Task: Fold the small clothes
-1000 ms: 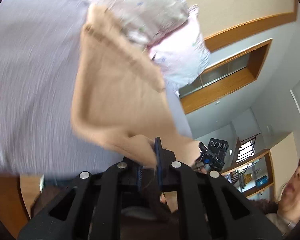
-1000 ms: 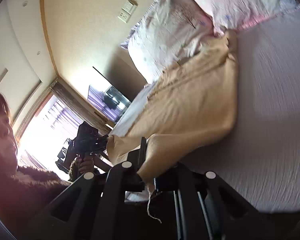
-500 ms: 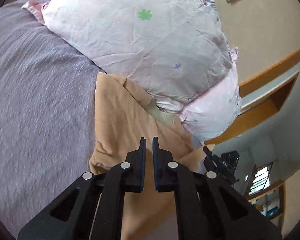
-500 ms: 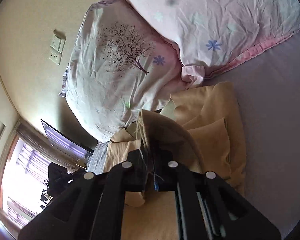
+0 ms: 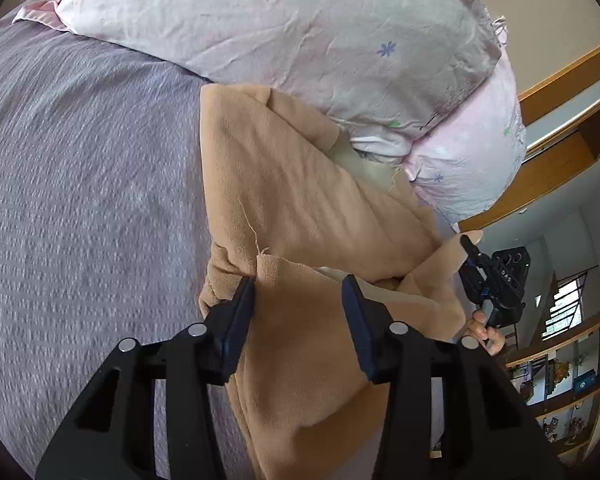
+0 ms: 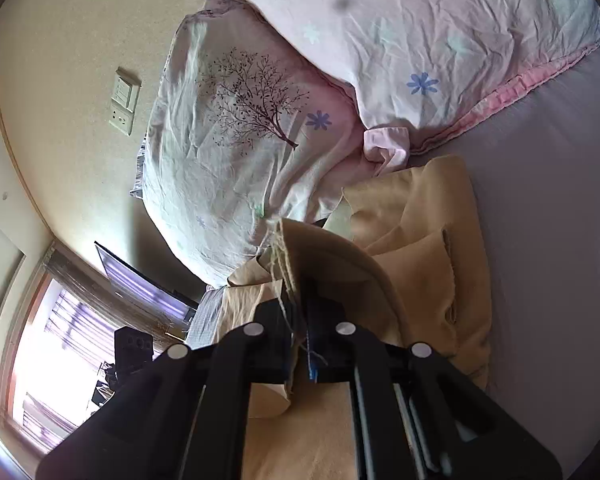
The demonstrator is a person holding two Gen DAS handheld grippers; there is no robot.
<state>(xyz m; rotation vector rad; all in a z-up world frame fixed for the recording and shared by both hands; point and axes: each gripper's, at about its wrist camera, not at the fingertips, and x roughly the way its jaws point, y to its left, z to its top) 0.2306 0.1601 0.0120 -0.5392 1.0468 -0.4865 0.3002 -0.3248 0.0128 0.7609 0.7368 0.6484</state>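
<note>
Mid-fold: my left hand-held gripper (image 5: 298, 304) is released over the tan garment (image 5: 300, 200); my right hand-held gripper (image 6: 298, 312) grips its edge, next laying it flat.

The crumpled tan fabric garment (image 5: 300, 208) runs off the left-wrist view's bottom edge and tucks partly beneath the wrinkled pale floral pillow (image 5: 300, 40), while its pinched edge vanishes between the black right gripper (image 6: 300, 316) fingers.

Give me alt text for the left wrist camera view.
The left gripper hangs open over a tan garment folded on a purple bedsheet, fingers apart with cloth between them. Floral pillows sit behind, and the right gripper holds the garment's far edge.
</note>
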